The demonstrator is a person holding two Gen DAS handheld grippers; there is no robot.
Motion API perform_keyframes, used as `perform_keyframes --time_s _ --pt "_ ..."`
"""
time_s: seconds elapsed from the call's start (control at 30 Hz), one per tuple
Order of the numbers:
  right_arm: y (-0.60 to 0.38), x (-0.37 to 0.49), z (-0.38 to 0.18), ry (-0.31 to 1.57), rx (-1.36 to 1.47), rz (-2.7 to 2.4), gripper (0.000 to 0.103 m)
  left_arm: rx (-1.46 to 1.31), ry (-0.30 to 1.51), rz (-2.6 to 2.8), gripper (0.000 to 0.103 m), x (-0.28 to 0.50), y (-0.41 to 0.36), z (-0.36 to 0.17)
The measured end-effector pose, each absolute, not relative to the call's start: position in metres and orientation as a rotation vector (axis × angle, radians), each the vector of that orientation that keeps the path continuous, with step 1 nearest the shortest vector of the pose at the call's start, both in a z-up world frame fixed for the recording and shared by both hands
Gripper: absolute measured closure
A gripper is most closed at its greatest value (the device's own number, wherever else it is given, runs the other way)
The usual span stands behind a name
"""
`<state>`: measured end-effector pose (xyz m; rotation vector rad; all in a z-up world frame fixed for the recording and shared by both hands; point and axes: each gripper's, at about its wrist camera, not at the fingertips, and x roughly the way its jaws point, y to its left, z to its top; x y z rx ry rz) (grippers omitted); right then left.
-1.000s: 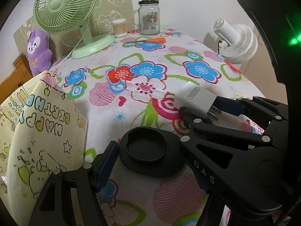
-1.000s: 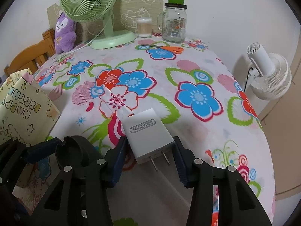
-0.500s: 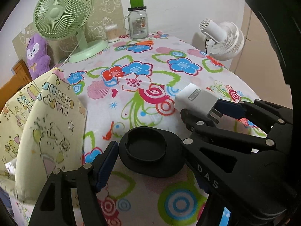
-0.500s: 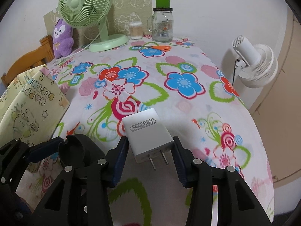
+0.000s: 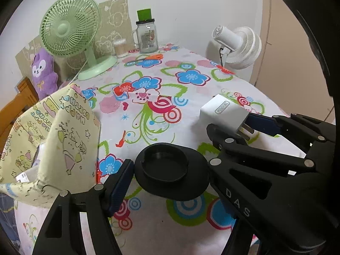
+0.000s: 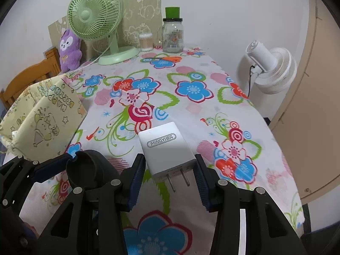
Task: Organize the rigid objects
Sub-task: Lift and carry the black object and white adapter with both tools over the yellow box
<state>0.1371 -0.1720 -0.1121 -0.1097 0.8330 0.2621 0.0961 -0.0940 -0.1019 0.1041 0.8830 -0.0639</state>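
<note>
I hold two things above the near edge of the worktop [image 6: 212, 110], which wears a flowered cloth. My right hand-held gripper [image 6: 170, 176] is clamped on a white charger [image 6: 167, 148], prongs toward me, its label reading "MINGYI". My left hand-held gripper [image 5: 170, 170] is clamped on a black round lid [image 5: 170, 170], its fingers well spread by its width; the letters "DAS" show on one finger.

At the left edge stands a yellow gift bag [image 5: 48, 131] printed "HAPPY BIRTHDAY", mouth open, with something white inside that I cannot identify. Along the far edge are a green desk fan [image 6: 95, 14], a purple plush toy [image 6: 70, 51], a tub of cotton swabs [image 6: 146, 41] and a glass jar with a green cap [image 6: 172, 34], with orange scissors [image 6: 170, 59] just before it. A white fan [image 6: 272, 68] stands beyond the right edge.

Against a second ago, both hands have drawn back toward the near edge, so more cloth and more of the bag show. The grips are unchanged.
</note>
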Motion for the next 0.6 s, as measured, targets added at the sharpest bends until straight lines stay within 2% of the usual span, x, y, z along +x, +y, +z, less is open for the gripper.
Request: perform_keyframes --time_s 0.6 --pt "-0.17 0.101 -0.076 0.785 -0.104 0.228 0.054 0.138 0.836 -0.077 0.027 0.068 -0.092 -0.07"
